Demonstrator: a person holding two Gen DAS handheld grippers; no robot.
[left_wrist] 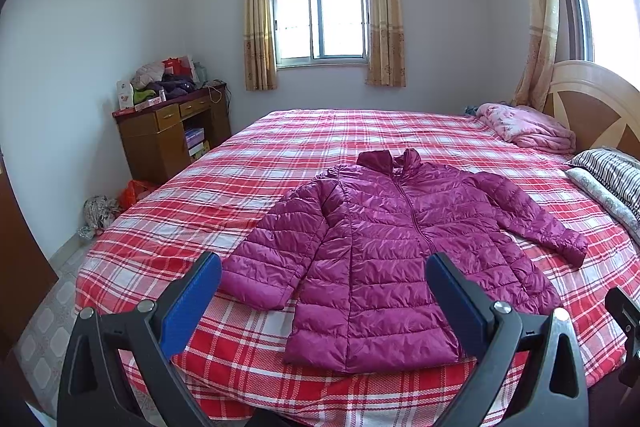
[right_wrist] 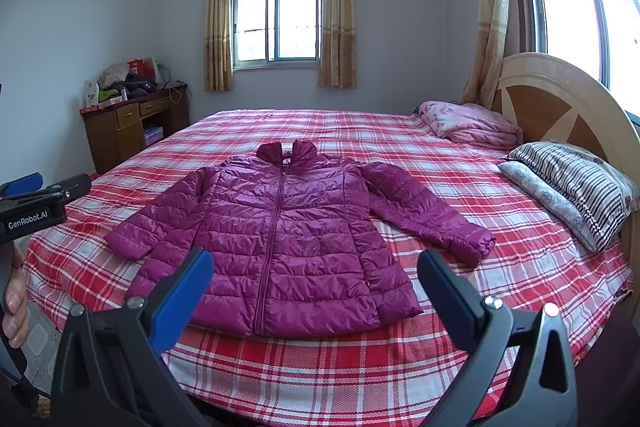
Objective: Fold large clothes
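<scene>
A magenta quilted puffer jacket (left_wrist: 392, 247) lies flat and zipped on a red plaid bed (left_wrist: 280, 147), collar toward the far side, both sleeves spread outward. It also shows in the right wrist view (right_wrist: 280, 235). My left gripper (left_wrist: 324, 291) is open and empty, held above the near bed edge in front of the jacket's hem. My right gripper (right_wrist: 316, 287) is open and empty, also above the near edge, facing the hem. The left gripper's body (right_wrist: 36, 211) shows at the left of the right wrist view, held by a hand.
A folded pink quilt (right_wrist: 472, 125) and striped pillows (right_wrist: 576, 183) lie near the wooden headboard (right_wrist: 560, 107) on the right. A cluttered wooden desk (left_wrist: 172, 131) stands by the far left wall. Bags (left_wrist: 100, 215) sit on the floor beside the bed.
</scene>
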